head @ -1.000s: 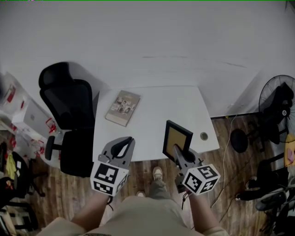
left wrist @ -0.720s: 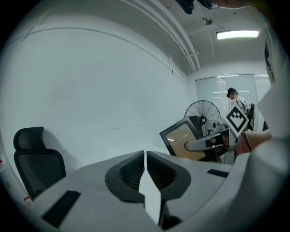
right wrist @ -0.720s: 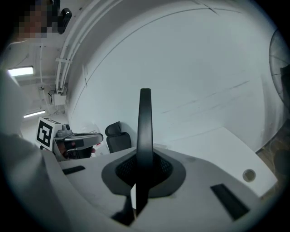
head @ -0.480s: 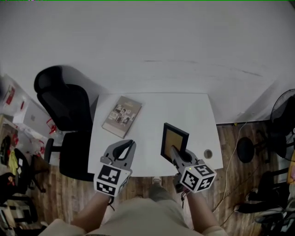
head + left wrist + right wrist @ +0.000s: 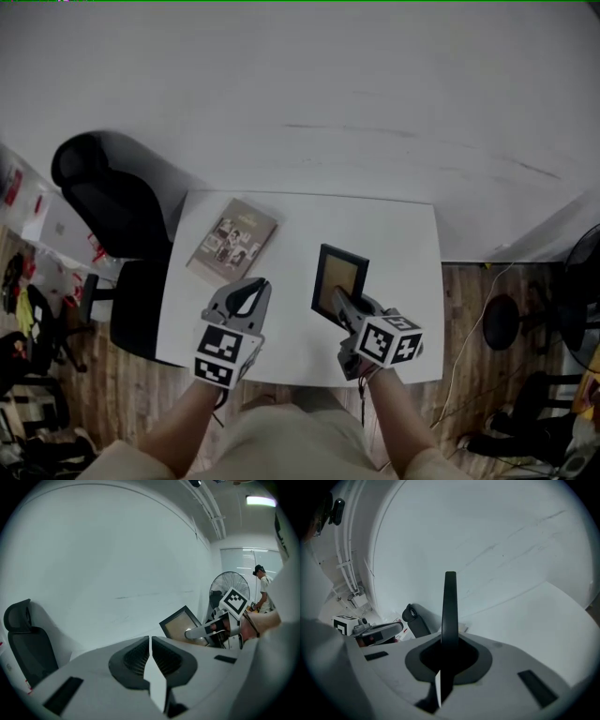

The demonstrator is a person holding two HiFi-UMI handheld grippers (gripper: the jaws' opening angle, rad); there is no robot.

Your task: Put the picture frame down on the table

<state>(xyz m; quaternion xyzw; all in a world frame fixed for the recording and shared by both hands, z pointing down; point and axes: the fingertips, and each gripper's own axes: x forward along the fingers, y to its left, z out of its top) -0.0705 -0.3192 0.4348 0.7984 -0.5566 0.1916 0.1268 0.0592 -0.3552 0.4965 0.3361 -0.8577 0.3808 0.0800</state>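
A black picture frame (image 5: 338, 278) with a tan face is held upright above the white table (image 5: 403, 244). My right gripper (image 5: 339, 303) is shut on its lower edge. In the right gripper view the frame (image 5: 449, 611) shows edge-on, rising between the jaws. From the left gripper view the frame (image 5: 182, 625) appears at the right, with the right gripper (image 5: 199, 632) clamped on it. My left gripper (image 5: 249, 291) hovers over the table's front left part, shut and holding nothing; its jaws (image 5: 150, 641) meet with no gap.
A book (image 5: 232, 239) lies on the table's left part. A black office chair (image 5: 98, 202) stands to the table's left. A fan (image 5: 228, 585) and a person (image 5: 262, 581) are at the far right of the left gripper view. A round cable hole (image 5: 509, 644) shows in the table.
I have stepped closer to the table. Both grippers, and the frame in the right one, now hang further in over the tabletop. Neither grip has changed.
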